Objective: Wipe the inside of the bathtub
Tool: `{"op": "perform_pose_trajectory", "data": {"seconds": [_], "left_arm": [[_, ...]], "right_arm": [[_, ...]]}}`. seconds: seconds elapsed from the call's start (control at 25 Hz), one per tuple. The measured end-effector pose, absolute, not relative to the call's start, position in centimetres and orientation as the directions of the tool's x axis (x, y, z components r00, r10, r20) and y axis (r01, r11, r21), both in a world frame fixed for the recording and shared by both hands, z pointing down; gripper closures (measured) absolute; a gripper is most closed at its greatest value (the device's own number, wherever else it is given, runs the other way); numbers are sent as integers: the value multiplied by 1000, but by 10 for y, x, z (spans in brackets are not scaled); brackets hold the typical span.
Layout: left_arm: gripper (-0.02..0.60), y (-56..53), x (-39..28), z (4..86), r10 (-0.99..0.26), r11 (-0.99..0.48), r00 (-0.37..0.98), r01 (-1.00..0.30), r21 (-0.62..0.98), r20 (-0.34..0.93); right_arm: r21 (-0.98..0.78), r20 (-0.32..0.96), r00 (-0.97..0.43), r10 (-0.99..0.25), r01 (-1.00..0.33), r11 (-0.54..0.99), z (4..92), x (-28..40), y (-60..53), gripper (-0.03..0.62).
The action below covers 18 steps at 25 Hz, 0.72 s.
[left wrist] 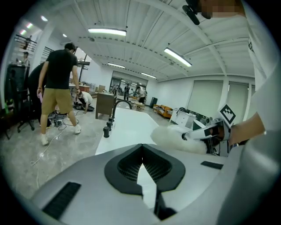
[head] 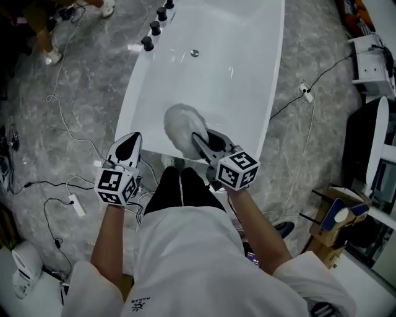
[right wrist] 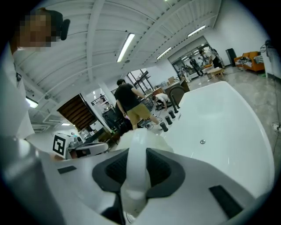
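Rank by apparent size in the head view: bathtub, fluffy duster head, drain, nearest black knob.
1. bathtub
2. fluffy duster head
3. nearest black knob and drain: both tiny and about alike, so I won't rank them.

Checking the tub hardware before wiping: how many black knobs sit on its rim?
3, in a row along the tub's left rim: near knob, middle knob, far knob. The black piece beyond them at the picture's edge looks like the faucet.
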<state>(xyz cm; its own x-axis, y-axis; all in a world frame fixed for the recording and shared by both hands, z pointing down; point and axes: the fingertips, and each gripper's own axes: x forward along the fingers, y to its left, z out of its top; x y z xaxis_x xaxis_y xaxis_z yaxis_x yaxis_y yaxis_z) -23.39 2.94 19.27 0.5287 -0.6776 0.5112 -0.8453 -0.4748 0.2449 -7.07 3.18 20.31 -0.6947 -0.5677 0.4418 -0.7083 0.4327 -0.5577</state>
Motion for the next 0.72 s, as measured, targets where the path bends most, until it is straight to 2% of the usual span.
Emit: {"op": "perform_pose_trajectory", "data": {"seconds": [0.44,0.72], "left_arm": [[571,30,-272,259,-705,-338,412,-911,237,578],[571,34,-281,299,-695,-318,404,-915,250,595]], "right_arm": [[-622,471,-798,-375,-602,501,298,-119,26,491],[-643,480,-832,-279,-550,533,350,-149,32,491]]}}
